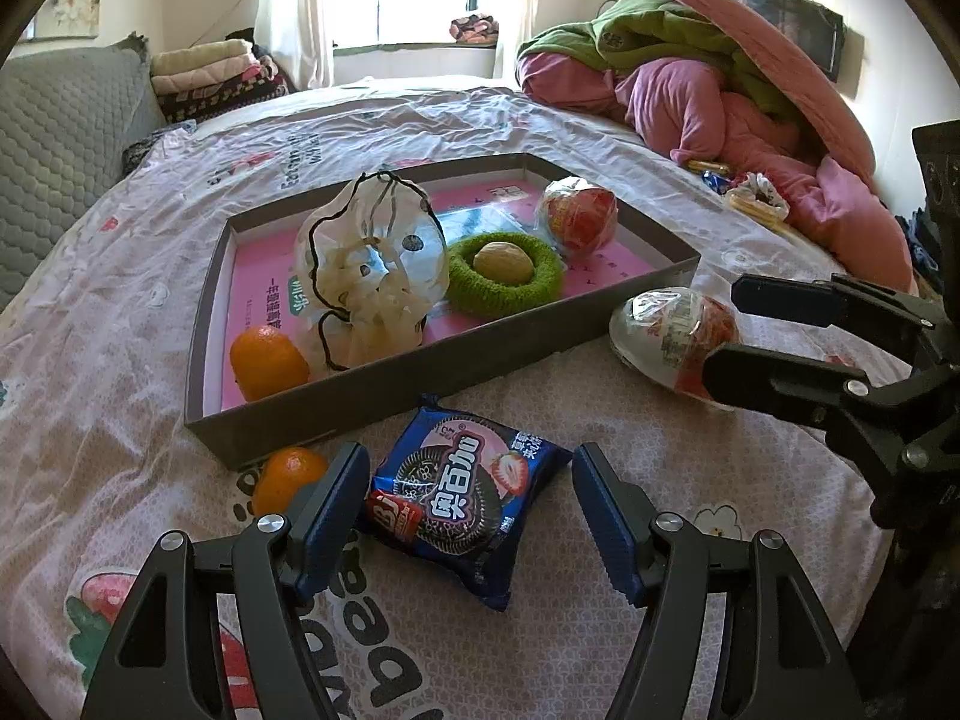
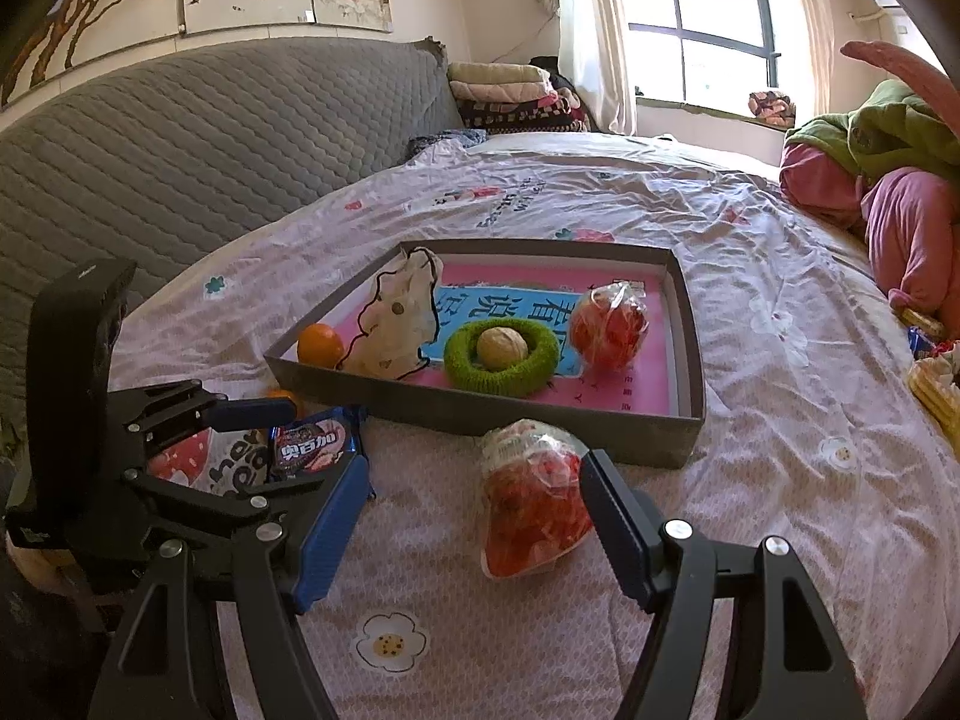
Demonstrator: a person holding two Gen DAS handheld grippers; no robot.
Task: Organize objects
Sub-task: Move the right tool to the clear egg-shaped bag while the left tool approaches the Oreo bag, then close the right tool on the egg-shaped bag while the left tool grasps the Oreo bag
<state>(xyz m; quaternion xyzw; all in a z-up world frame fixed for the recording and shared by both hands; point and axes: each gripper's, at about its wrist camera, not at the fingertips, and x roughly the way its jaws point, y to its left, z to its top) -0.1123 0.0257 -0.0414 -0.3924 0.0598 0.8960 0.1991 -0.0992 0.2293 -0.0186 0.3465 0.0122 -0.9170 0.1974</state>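
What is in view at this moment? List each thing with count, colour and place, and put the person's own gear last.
tray: 1, grey walls, pink floor, on the bed
oranges: 2, orange, one in the tray's near corner, one outside by that corner
sheer pouch: 1, whitish with black trim, in the tray
knitted ring: 1, green, in the tray
walnut: 1, tan, inside the ring
wrapped eggs: 2, red and white, one in the tray, one outside
cookie pack: 1, blue, on the bedsheet
bedsheet: 1, pale pink print
bedding pile: pink and green, far side
left gripper: jaws open around the cookie pack
right gripper: jaws open around the outside egg
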